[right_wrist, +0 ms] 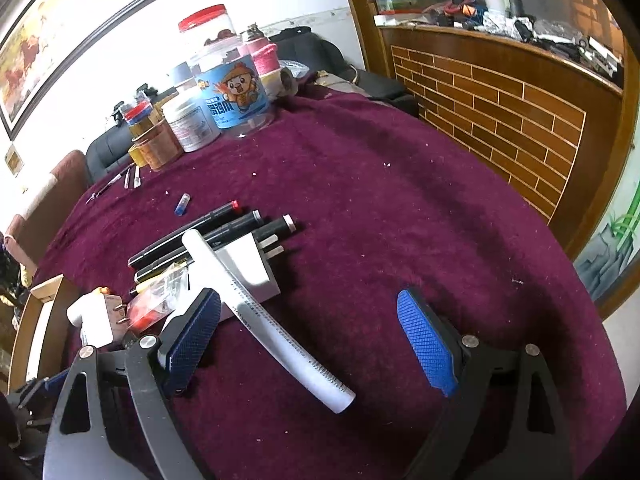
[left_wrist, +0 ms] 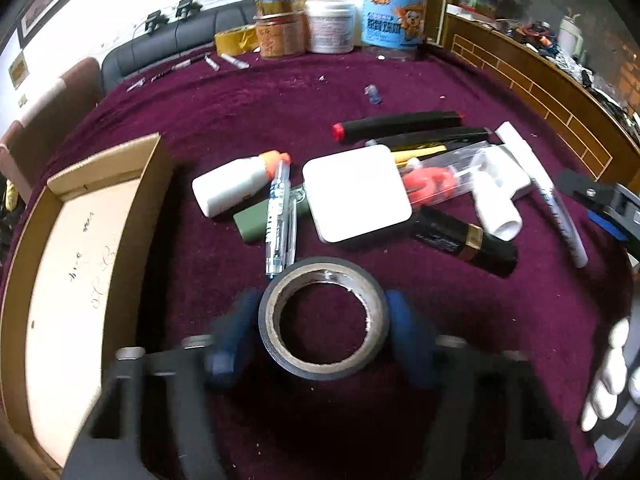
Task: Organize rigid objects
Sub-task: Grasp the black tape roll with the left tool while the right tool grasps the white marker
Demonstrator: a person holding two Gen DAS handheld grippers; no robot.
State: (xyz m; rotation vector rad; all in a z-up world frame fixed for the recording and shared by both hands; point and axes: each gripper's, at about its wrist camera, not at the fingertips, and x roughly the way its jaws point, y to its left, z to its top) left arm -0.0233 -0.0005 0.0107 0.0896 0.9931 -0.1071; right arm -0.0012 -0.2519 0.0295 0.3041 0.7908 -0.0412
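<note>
1. The left gripper (left_wrist: 324, 336) is straddling a black tape roll (left_wrist: 323, 318) lying flat on the maroon table (left_wrist: 500, 320); its jaws look to be touching both sides, though blur hides whether they are pressing.
2. A cardboard box (left_wrist: 80, 248) is sitting just left.
3. The right gripper (right_wrist: 316, 344) is hovering with jaws wide open, empty, beside a white tube (right_wrist: 272, 320).

You have a plush maroon cloth (left_wrist: 400, 400) over the table, napped and lint-flecked. The tape roll (left_wrist: 324, 280) is matt black with a rough card core. By the left edge, the box (left_wrist: 80, 240) is plain matt cardboard. The square white case (left_wrist: 356, 194) looks smooth plastic.
</note>
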